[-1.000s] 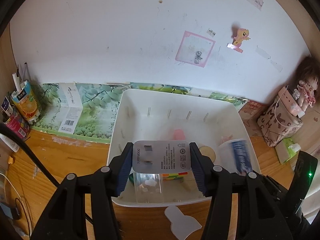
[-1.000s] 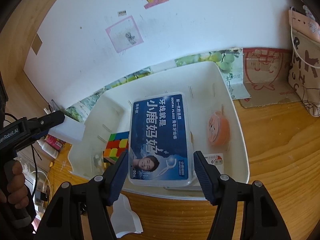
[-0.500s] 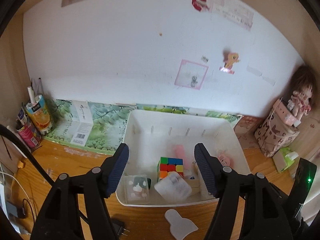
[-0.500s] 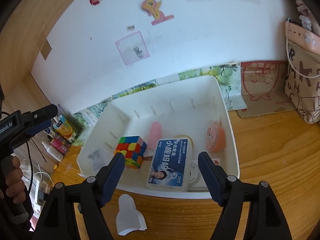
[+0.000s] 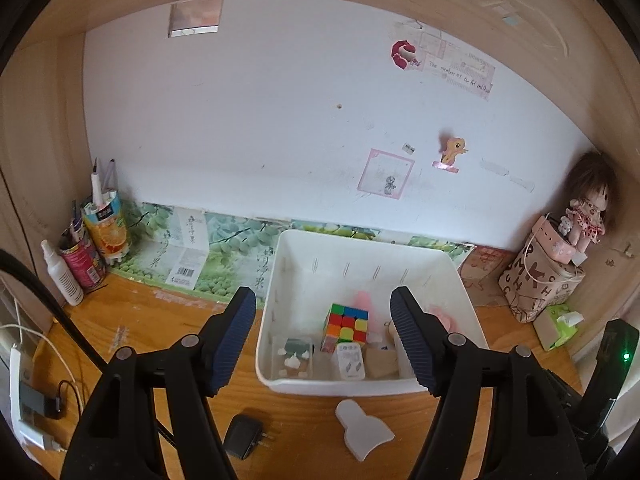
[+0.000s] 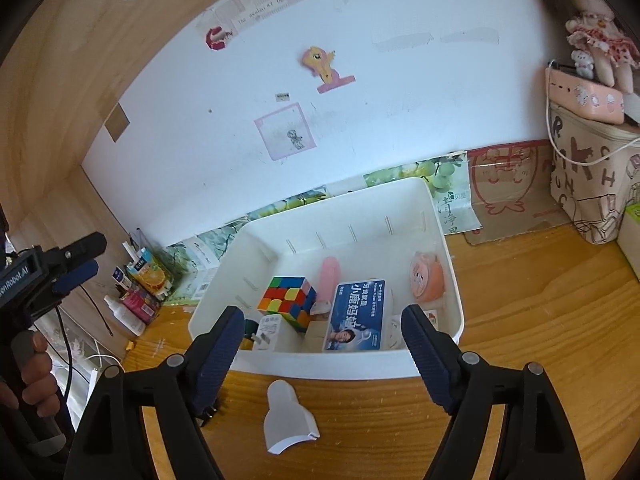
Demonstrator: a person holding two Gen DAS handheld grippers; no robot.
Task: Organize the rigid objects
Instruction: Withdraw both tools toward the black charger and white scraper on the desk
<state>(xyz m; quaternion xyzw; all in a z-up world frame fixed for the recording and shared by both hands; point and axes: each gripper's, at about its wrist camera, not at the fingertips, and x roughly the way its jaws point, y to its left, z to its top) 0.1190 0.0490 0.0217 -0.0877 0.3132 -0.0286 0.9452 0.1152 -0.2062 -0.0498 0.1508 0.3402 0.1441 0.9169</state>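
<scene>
Both the left gripper (image 5: 323,338) and right gripper (image 6: 322,346) hang open and empty; the black charger (image 5: 243,437), lower left outside the white bin (image 5: 280,384), could get forgotten.

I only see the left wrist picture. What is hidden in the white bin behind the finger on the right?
Observer: A blue-labelled box lies flat in the white bin, right of the colour cube.
Visitor: Is anything gripping it?
Observer: No. The right gripper is open with nothing between its fingers; its jaws have just been opening.
Visitor: Who holds the tool I look through?
Observer: A hand grasps the handle of the left gripper, which is empty too, its jaws having just been opening.
</scene>
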